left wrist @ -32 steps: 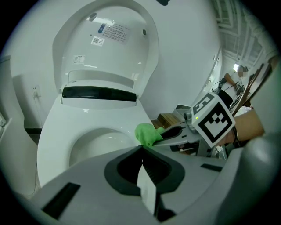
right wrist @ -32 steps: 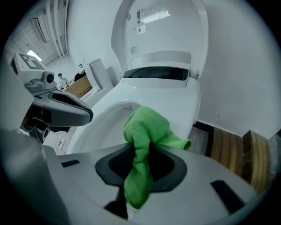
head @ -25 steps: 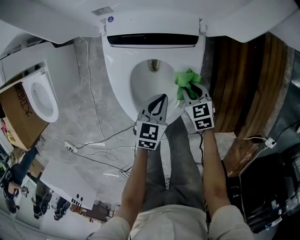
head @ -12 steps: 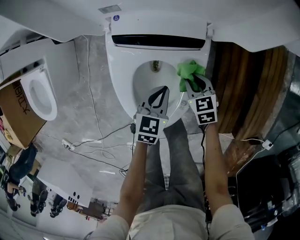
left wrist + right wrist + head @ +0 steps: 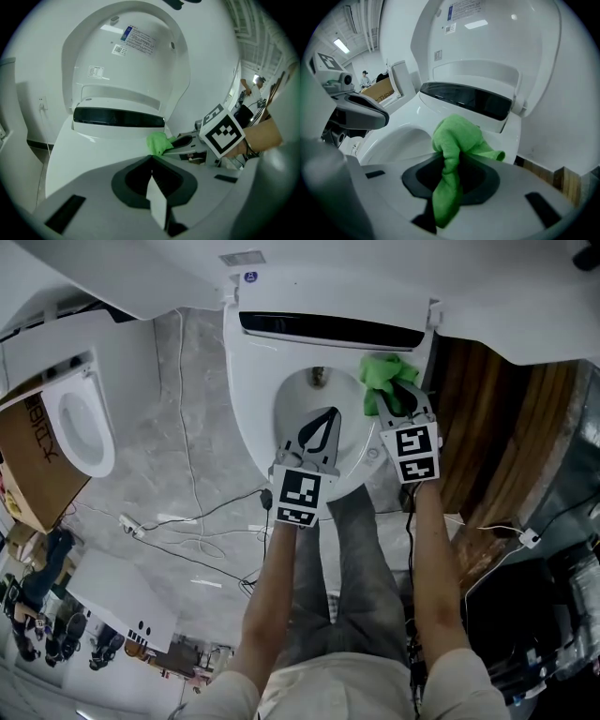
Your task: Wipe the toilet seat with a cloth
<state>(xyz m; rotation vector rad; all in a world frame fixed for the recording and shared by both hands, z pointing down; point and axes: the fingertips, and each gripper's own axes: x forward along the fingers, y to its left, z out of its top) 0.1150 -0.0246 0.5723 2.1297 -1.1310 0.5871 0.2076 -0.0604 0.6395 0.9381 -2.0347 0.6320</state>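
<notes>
Two grippers hang over the toilet seat (image 5: 251, 418): the right gripper (image 5: 398, 401) is clamped on a green cloth (image 5: 384, 373), while the left gripper (image 5: 327, 418) has its jaws together on nothing. The cloth sits bunched at the far right of the seat. It looks soft, light and limp, so a thick fold is probably the best hold. Whether its underside touches the seat is hidden, and the grippers cover the near rim.

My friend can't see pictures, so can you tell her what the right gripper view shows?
The right gripper is shut on a green cloth bunched over a white toilet seat. The lid stands open behind, and the left gripper shows at left.
</notes>
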